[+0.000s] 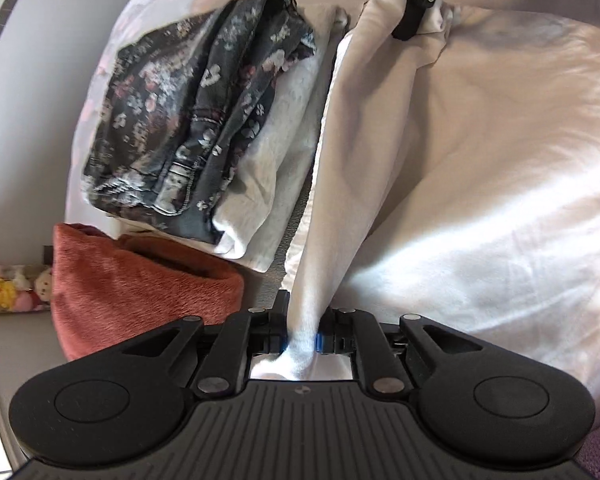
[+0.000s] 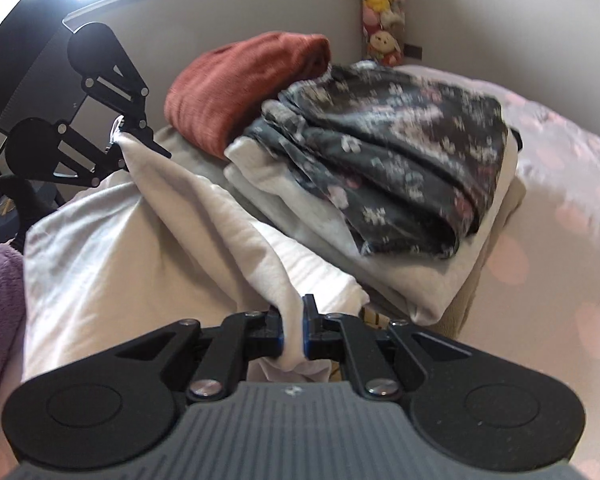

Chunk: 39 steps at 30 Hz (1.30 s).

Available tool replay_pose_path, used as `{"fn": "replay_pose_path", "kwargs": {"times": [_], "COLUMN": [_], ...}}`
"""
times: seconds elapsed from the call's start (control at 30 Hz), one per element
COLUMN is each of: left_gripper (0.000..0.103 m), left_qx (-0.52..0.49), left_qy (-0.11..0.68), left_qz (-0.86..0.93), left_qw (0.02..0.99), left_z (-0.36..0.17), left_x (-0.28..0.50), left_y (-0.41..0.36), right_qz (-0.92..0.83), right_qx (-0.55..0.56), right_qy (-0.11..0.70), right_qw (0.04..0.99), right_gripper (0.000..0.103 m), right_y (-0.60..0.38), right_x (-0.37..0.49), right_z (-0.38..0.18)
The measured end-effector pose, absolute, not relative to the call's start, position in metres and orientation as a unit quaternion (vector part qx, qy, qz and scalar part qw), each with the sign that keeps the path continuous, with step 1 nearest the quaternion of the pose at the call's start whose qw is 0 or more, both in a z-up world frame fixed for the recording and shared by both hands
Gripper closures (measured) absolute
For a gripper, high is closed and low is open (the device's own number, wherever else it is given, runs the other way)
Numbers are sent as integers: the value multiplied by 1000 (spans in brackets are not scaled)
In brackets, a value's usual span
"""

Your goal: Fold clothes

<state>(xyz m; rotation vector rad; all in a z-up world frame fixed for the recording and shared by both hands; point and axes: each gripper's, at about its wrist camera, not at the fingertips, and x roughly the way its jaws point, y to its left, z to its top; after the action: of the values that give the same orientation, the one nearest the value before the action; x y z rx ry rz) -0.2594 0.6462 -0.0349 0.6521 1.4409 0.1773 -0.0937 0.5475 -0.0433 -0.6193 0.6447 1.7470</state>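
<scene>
White soft cotton garment (image 1: 380, 128) is hanging between us: we are pinching it in the left gripper (image 1: 303, 320) and right gripper (image 2: 294, 320), folded floral pile (image 2: 380, 152) at two o'clock.

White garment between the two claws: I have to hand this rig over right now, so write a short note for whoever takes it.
Left claw: shut on one end of the white garment.
Right claw: shut on the other end, so the edge hangs stretched between both above the bed.
Beside it: a pile with the floral garment on top of folded white pieces; a rust-red item lies behind.
Done: that pile looks folded.
Left: lay the white garment down, fold it, add it to the pile.
</scene>
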Motion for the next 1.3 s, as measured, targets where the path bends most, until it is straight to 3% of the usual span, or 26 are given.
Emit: {"fn": "replay_pose_path", "kwargs": {"times": [0.07, 0.13, 0.17, 0.23, 0.63, 0.87, 1.07, 1.2, 1.27, 1.3], "left_gripper": [85, 81, 74, 58, 52, 51, 50, 52, 65, 79], "left_qx": [287, 282, 282, 280, 152, 132, 192, 243, 280, 289], "left_qy": [646, 643, 639, 631, 584, 566, 584, 593, 597, 600], "left_qz": [80, 84, 91, 109, 229, 217, 193, 206, 217, 219], "left_qw": [703, 707, 710, 715, 764, 784, 765, 739, 720, 713], "left_z": [-40, -42, -41, -36, 13, 9, -21, -48, -60, -63], "left_x": [-258, -259, -261, -266, -340, -365, -372, -372, -371, -370], "left_y": [650, 651, 651, 652, 618, 557, 510, 497, 493, 492], "right_qz": [737, 729, 724, 714, 660, 691, 711, 719, 719, 718], "right_qx": [-260, -254, -248, -239, -226, -217, -211, -205, -207, -210], "right_qy": [279, 283, 287, 294, 268, 271, 273, 284, 295, 297], "right_qw": [558, 569, 576, 589, 664, 634, 612, 600, 594, 594], "right_gripper": [90, 80, 72, 71, 73, 73, 72, 62, 62, 62], "right_y": [553, 556, 557, 559, 539, 479, 426, 397, 388, 384], "right_x": [-89, -82, -78, -71, -50, -84, -121, -141, -148, -151], "right_z": [-53, -58, -58, -58, -25, -13, -15, -19, -26, -29]}}
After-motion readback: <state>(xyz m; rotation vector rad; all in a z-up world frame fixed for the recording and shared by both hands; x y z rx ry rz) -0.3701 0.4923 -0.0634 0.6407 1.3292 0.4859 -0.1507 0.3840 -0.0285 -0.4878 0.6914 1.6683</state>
